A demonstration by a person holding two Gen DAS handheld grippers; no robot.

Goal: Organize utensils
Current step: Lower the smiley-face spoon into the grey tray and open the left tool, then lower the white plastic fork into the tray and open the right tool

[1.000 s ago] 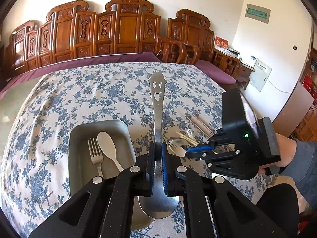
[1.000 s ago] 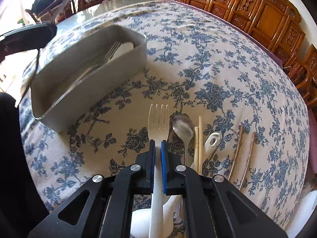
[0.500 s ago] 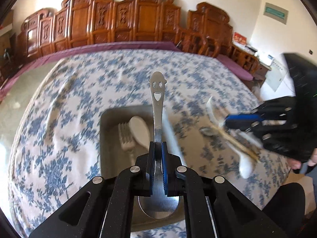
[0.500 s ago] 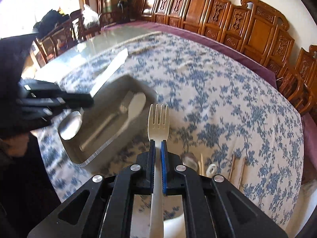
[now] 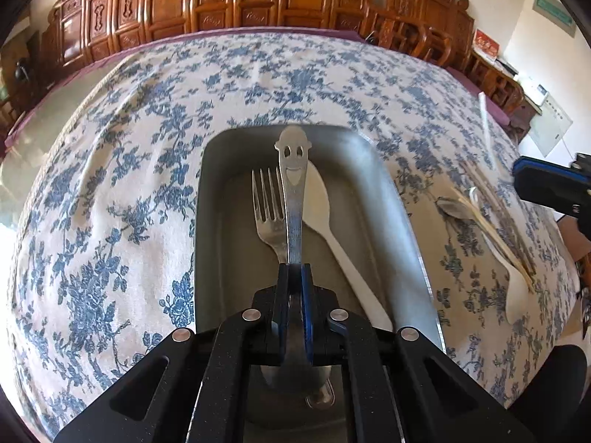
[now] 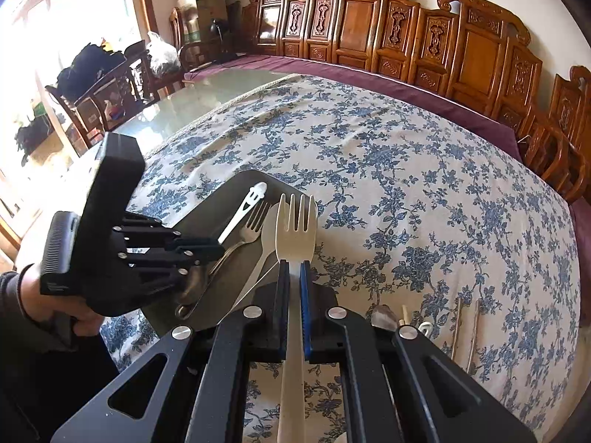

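**Both tongs loaded above the tray**

The left tongs point(image 5: 294, 277) were clamped on a metal smiley-handled spoon point(image 5: 291, 170), its bowl toward the camera, held over the grey metal tray point(image 5: 388, 199). Inside the tray lay a metal fork point(image 5: 267, 203) and a white plastic spoon point(image 5: 325, 214). The right tongs point(image 6: 294, 269) were closed tight on a cream plastic fork point(image 6: 296, 221), tines forward. On the floral-clothed surface point(image 5: 122, 192), right of the tray, remained a spoon and chopsticks point(image 5: 491, 199)
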